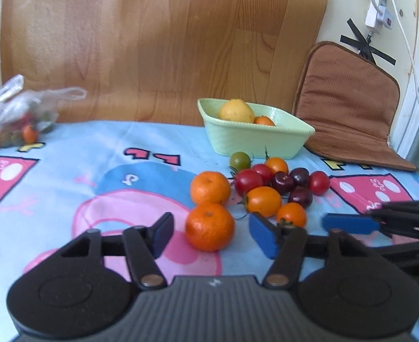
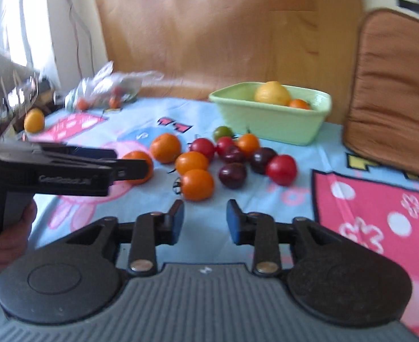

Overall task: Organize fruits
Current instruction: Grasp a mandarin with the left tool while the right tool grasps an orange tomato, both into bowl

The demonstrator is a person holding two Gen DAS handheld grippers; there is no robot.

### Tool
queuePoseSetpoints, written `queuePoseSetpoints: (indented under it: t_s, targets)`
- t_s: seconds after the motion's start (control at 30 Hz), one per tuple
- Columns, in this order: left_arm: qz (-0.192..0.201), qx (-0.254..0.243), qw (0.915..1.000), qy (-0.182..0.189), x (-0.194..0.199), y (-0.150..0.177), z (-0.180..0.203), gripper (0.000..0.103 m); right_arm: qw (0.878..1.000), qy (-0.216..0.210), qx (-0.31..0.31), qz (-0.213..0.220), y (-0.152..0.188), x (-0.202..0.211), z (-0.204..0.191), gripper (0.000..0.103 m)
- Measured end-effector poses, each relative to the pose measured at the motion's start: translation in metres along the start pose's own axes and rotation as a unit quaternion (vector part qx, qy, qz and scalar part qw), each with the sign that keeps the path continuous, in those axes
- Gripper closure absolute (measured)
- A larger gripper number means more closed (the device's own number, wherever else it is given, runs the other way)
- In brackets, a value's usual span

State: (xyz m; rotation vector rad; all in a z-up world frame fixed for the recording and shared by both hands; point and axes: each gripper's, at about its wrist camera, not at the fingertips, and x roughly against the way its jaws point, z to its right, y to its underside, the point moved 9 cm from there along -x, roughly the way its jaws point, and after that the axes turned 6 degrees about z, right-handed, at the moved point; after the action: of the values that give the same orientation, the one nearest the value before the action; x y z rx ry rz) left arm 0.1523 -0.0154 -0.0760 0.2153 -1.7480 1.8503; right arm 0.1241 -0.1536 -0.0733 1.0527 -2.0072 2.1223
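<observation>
Mandarin (image 1: 209,226) between the spread fingers of the left claw (image 1: 212,235), untouched, tomatoes (image 1: 263,201) just beyond, right claw (image 2: 205,222) spread and empty, green bowl (image 1: 255,139) farther ahead

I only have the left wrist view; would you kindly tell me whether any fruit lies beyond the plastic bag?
Observer: Yes. The right wrist view shows one yellow fruit lying alone, left of the plastic bag, near the table's edge.
Operator: Thank you. Is the hand holding the left claw visible?
Observer: Yes. A bare hand grips the handle below the left claw.
Operator: And the right claw, which I see only from the side?
Observer: The right claw is open, with nothing between its fingers.
</observation>
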Motion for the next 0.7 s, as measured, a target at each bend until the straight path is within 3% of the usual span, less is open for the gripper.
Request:
queuePoseSetpoints:
  t_s: [0.1,0.3,0.47,0.57,0.7]
  targets:
    - [-0.006,0.012,0.9999,0.002,-0.004,0.004,-0.005,0.063,1.000,0.004,0.020,-0.004,-0.005,-0.013,-0.005,0.062]
    - [0.007,0.042,0.9987,0.029,0.010,0.005,0.001,0.065,1.000,-0.007,0.013,-0.002,-0.004,-0.012,-0.004,0.065]
    - [0.002,0.028,0.9972,0.069,0.018,0.010,0.032,0.064,1.000,-0.015,-0.002,0.000,0.007,0.011,-0.003,0.065]
    - [0.011,0.007,0.9966,0.081,0.015,-0.005,0.049,0.064,1.000,-0.006,0.005,0.011,0.001,0.018,0.001,0.065]
    - [0.034,-0.003,0.9950,0.094,0.001,-0.050,0.060,0.064,0.997,0.026,0.010,0.067,-0.031,0.026,0.022,0.065]
